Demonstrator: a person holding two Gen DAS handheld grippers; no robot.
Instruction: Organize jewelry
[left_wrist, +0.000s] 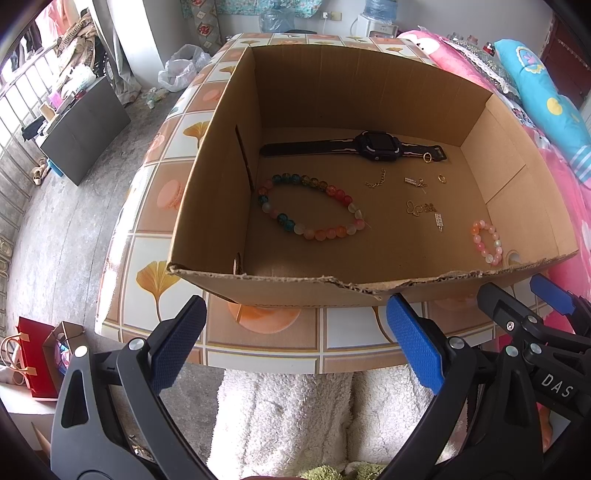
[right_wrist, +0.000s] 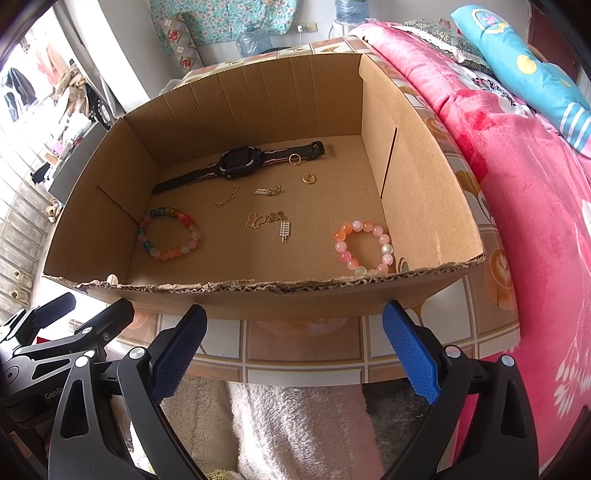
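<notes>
One watch (left_wrist: 376, 146), two bead bracelets (left_wrist: 312, 206), two rings (left_wrist: 427, 157) in the box (left_wrist: 207, 206); both grippers (left_wrist: 295, 347) released.

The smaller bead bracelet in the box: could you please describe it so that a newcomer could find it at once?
Look inside the open cardboard box on the tiled table. The small bracelet lies alone in the near right corner, close to the torn front edge. Its beads are only pink, orange and white, whereas the larger bracelet on the left side also has blue and green beads.
</notes>
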